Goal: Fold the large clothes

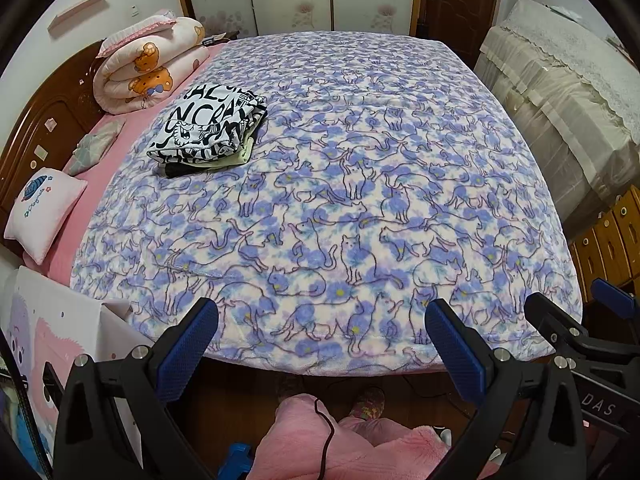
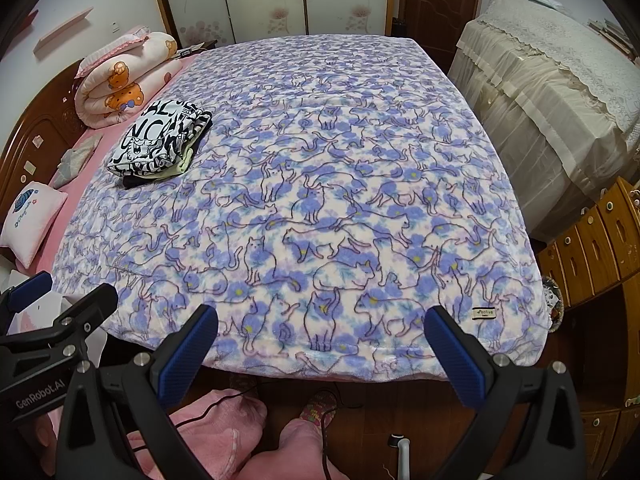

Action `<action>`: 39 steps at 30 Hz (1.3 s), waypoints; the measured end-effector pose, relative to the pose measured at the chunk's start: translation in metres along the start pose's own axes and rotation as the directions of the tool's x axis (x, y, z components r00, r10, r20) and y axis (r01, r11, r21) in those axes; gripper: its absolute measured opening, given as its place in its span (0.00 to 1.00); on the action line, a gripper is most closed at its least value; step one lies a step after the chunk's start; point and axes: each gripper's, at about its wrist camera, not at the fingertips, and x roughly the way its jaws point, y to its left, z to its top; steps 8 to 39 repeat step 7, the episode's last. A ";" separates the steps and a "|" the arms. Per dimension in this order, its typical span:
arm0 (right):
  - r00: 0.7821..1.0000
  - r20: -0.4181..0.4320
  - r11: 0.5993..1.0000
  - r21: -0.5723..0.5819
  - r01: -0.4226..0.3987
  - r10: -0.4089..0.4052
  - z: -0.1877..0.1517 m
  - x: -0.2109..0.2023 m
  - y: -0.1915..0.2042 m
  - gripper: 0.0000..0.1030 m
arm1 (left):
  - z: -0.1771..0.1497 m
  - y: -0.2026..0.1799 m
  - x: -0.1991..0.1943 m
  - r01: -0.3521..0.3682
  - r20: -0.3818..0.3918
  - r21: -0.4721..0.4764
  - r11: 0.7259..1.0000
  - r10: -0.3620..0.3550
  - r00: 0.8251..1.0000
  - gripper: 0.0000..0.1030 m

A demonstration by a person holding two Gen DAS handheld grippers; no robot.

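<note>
Far left, pink pillow [image 1: 38,210] and rolled bear-print quilt [image 1: 148,66] by the headboard. Next, stack of folded clothes [image 1: 208,128], black-and-white lettered piece on top, sits on the cat-print blanket [image 1: 360,200] at the bed's upper-left. Left tool [image 1: 320,344] spread wide, nothing betw. its fingers, low over the near blanket edge. Right tool [image 2: 320,344] just beside it, also wide apart, holding nothing. Far right, cloth-covered furniture [image 2: 552,92].

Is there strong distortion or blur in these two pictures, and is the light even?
Left wrist view: fisheye bends the cat-print blanket edges, corners black, light even, focus sharp. Right wrist view: same curving, folded clothes sharp, no glare, dark floor under the bed edge.
</note>
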 end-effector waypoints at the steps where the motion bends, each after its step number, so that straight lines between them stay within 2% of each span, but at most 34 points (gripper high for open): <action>1: 1.000 0.000 1.000 0.000 0.000 0.000 0.000 0.000 0.000 1.00 | -0.001 0.000 -0.001 -0.001 0.001 0.000 1.000 0.001 1.000 0.99; 39: 1.000 0.000 1.000 0.000 0.000 0.000 0.000 0.000 0.000 1.00 | -0.001 0.001 -0.001 0.000 0.002 0.001 1.000 0.000 1.000 0.99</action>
